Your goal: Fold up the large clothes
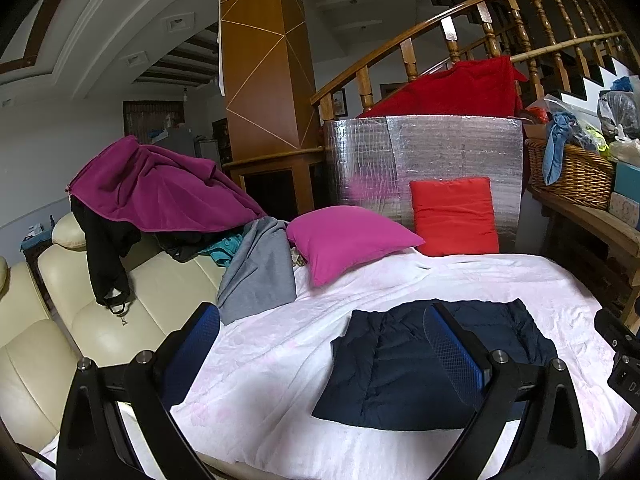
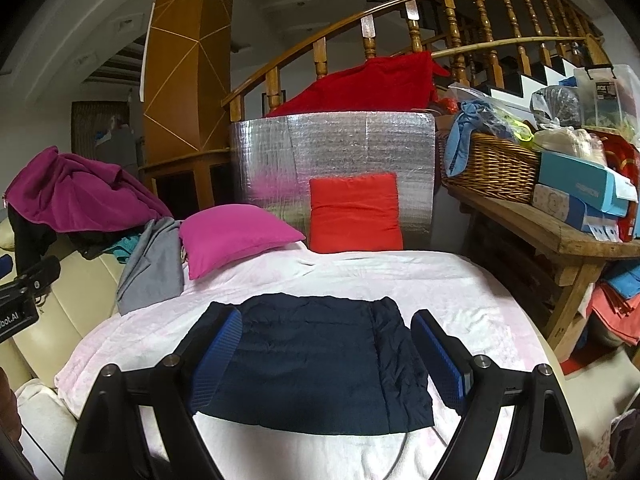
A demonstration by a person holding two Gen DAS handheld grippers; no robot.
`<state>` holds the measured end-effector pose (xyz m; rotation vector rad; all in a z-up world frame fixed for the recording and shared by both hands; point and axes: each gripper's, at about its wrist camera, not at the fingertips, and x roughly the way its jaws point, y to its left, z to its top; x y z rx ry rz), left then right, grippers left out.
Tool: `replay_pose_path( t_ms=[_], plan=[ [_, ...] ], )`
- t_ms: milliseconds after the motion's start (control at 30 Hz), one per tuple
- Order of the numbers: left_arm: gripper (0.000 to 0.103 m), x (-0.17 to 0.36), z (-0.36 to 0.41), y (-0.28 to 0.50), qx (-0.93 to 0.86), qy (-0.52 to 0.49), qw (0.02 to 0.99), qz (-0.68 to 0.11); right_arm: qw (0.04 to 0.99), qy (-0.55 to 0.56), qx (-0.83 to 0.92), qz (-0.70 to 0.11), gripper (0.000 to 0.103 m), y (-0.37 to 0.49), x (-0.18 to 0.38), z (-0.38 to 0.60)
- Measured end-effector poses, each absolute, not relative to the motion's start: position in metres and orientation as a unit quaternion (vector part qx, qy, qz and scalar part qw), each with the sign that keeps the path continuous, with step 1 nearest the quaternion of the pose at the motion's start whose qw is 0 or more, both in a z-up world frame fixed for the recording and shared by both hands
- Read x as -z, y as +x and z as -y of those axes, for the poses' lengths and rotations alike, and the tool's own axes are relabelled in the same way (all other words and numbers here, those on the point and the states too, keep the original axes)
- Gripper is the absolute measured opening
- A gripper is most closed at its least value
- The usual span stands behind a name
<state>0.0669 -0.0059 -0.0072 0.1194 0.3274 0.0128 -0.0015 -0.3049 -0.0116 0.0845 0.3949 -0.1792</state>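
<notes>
1. At the far left a cream leather sofa (image 1: 120, 320) carries a heap of clothes: a magenta fleece jacket (image 1: 160, 188) on top, a black garment (image 1: 106, 256) hanging down over the backrest, and a grey garment (image 1: 260, 272) trailing onto the pale pink blanket (image 1: 260, 380).
2. The left claw (image 1: 320, 350) hangs above the blanket with its blue-padded fingers (image 1: 192, 356) spread wide and nothing between them; the left finger is over the blanket's edge by the sofa, the right finger over the navy garment.
3. A magenta pillow (image 1: 348, 240) lies at the back of the blanket, beside the grey garment.
4. The folded navy garment (image 2: 320, 364), a flat, roughly rectangular quilted piece, lies in the middle of the blanket, near its front edge.
5. The right claw (image 2: 326, 356) hovers over that garment, its fingers (image 2: 440, 356) wide apart and straddling it, one over each side edge; whether the pads touch the cloth I cannot tell, and they are not squeezing it.
6. A red cushion (image 2: 356, 212) leans upright against a silver foil panel (image 2: 340, 144) behind the blanket.
7. At the right a wooden surface (image 2: 540, 228) holds a wicker basket (image 2: 488, 168) and blue boxes (image 2: 580, 188).
</notes>
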Motion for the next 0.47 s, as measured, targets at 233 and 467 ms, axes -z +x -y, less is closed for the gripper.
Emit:
replay_pose_path(
  t_ms=[233,467],
  plan=[
    [0.101,0.014,0.006,0.088,-0.003,0.056,0.983,-0.176,0.974,0.041,0.082,-0.209,0.089,0.021,0.017,0.312],
    [0.101,0.059,-0.029,0.193,-0.002,-0.007,0.967,-0.254,0.962,0.048,0.135,-0.232,0.091,0.086,0.043,0.386]
  ],
)
